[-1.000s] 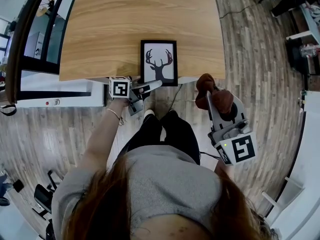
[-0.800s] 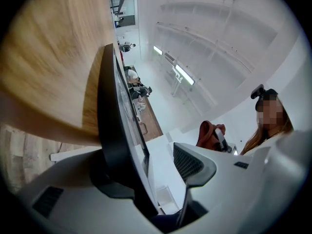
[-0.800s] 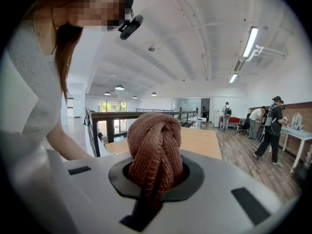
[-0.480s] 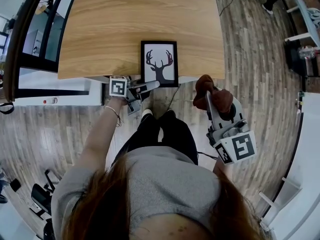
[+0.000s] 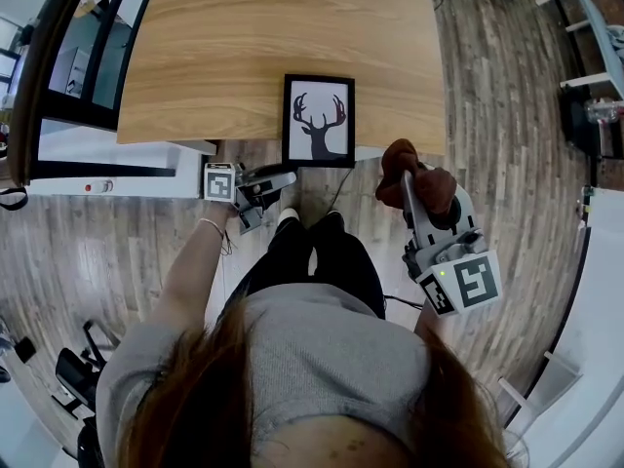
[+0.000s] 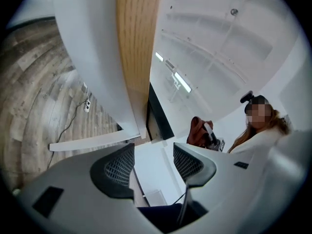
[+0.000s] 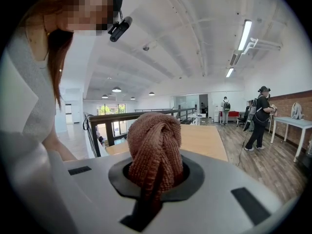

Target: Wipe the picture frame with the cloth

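Observation:
The black picture frame [image 5: 319, 120] with a deer-antler print lies flat at the wooden table's [image 5: 234, 57] near edge. My left gripper [image 5: 283, 175] hangs just off that edge, down and left of the frame and apart from it. Its jaws stand open and empty in the left gripper view [image 6: 153, 162], where the table edge [image 6: 138, 57] and the frame's dark rim [image 6: 158, 113] show ahead. My right gripper [image 5: 414, 178] is shut on a bunched brown cloth [image 5: 408, 169], right of the frame and off the table. The cloth [image 7: 156, 147] fills its jaws.
A dark railing with glass [image 5: 58, 76] runs along the table's left side. White tables [image 5: 595, 66] stand at the right over wood-plank floor. My own legs [image 5: 312, 252] are below the table edge. A person [image 7: 261, 116] stands far off in the right gripper view.
My left gripper has drawn back from the frame's lower left corner, moving left and down off the table edge. The right gripper with the cloth has stayed about where it was.

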`<act>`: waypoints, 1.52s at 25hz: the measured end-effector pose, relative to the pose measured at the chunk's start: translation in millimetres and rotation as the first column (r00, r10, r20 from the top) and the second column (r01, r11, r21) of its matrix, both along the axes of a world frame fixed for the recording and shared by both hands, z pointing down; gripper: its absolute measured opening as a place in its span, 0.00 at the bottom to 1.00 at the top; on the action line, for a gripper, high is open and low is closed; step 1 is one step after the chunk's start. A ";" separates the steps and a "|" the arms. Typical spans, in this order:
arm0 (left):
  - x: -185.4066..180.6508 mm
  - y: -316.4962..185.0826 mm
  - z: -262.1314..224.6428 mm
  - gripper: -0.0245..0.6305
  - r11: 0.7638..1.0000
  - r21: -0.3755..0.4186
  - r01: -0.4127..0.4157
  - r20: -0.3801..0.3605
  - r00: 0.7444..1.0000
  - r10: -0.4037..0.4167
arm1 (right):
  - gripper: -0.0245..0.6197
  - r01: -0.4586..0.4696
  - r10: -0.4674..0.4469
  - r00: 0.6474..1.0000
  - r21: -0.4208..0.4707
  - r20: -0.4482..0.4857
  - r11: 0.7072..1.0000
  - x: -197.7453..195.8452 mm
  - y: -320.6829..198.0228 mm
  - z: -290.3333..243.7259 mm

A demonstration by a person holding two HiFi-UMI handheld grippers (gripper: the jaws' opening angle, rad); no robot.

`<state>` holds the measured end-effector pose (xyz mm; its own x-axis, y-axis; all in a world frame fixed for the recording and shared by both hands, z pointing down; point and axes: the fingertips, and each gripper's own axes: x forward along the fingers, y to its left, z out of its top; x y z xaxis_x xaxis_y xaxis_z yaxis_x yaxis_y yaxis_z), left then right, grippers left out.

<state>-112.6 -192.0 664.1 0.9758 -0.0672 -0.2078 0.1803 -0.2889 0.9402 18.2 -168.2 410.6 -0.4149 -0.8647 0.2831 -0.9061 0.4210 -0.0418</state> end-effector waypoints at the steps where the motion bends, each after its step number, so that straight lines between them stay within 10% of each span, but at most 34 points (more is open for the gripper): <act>1: -3.6 3.1 2.2 0.39 1.000 0.004 -0.005 0.013 1.000 0.005 | 0.11 0.001 -0.001 1.000 0.000 0.005 1.000 -1.5 -0.6 0.7; 12: -58.6 30.2 -48.2 0.35 0.973 0.127 0.195 -0.128 0.975 -0.179 | 0.11 0.011 -0.012 0.999 0.043 0.030 0.999 -13.7 8.8 -3.8; 18: -28.8 30.1 -100.7 0.29 0.947 0.219 0.233 -0.142 0.968 -0.206 | 0.11 0.038 -0.039 0.999 0.057 0.021 0.998 -36.7 10.5 -3.5; 22: -0.9 11.9 -131.1 0.05 0.881 0.377 0.286 -0.004 0.952 -0.307 | 0.11 0.019 -0.023 0.998 0.069 0.060 0.997 -42.6 8.9 -6.6; 26: 8.9 5.2 -162.2 0.05 0.795 0.551 0.254 0.135 0.913 -0.385 | 0.11 0.043 -0.045 0.999 0.055 0.031 0.998 -54.0 7.2 3.5; 38: 11.1 30.3 -234.3 0.05 0.519 0.790 0.328 0.068 0.793 -0.605 | 0.11 0.066 -0.078 0.989 0.095 0.128 0.993 -68.5 32.2 -11.6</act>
